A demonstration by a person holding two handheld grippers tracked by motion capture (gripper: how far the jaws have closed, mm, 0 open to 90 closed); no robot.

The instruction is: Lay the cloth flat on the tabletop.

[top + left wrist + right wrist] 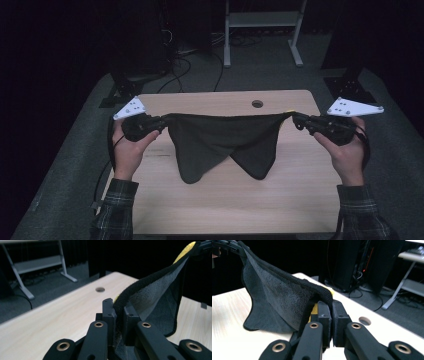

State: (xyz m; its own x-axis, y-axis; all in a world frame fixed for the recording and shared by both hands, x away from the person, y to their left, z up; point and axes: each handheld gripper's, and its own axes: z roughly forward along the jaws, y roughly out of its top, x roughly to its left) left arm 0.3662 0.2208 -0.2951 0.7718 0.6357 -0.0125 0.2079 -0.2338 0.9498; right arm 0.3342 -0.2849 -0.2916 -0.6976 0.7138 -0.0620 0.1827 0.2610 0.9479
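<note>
I see the bench under a dark cloth stretched from left to right above it, its two lower corners hanging near the wood. My left tool is clamped tight on the cloth's left corner; my right tool pinches the right corner.

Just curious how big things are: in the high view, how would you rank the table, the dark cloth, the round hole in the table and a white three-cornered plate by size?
1. table
2. dark cloth
3. white three-cornered plate
4. round hole
</note>
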